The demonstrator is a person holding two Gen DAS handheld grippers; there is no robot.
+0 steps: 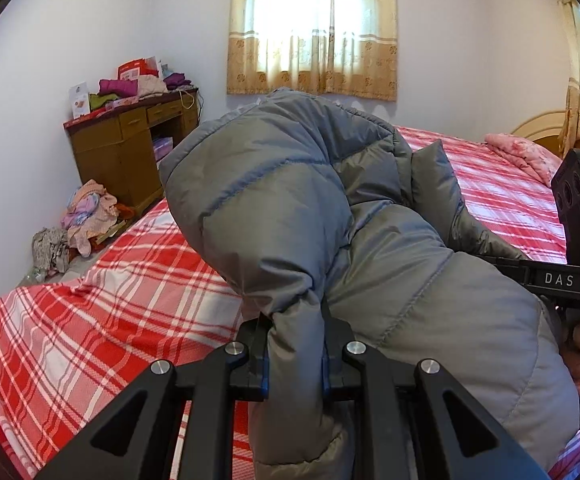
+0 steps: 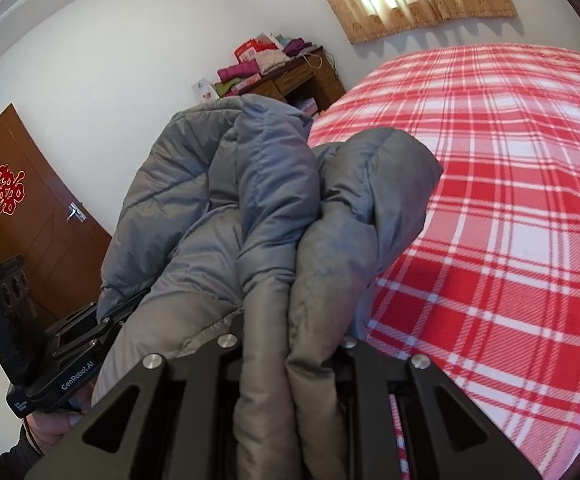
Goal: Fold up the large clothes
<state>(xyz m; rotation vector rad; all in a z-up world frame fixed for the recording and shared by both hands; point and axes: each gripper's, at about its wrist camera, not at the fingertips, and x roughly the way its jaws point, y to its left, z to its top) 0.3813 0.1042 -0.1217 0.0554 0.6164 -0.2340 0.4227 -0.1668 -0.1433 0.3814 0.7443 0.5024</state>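
Left gripper [image 1: 294, 354] is clamped narrow on a puffy fold of the grey down jacket [image 1: 310, 208]; right gripper [image 2: 290, 364] likewise pinches a thick doubled fold of the same garment; each bite takes bunched layers, probably because the slick quilted shell would slip from a thin pinch. The jacket hangs bunched between the two tools above the red plaid bed [image 2: 510, 200], apparently lifted so it can be laid flat for folding; which parts are gripped I cannot tell.
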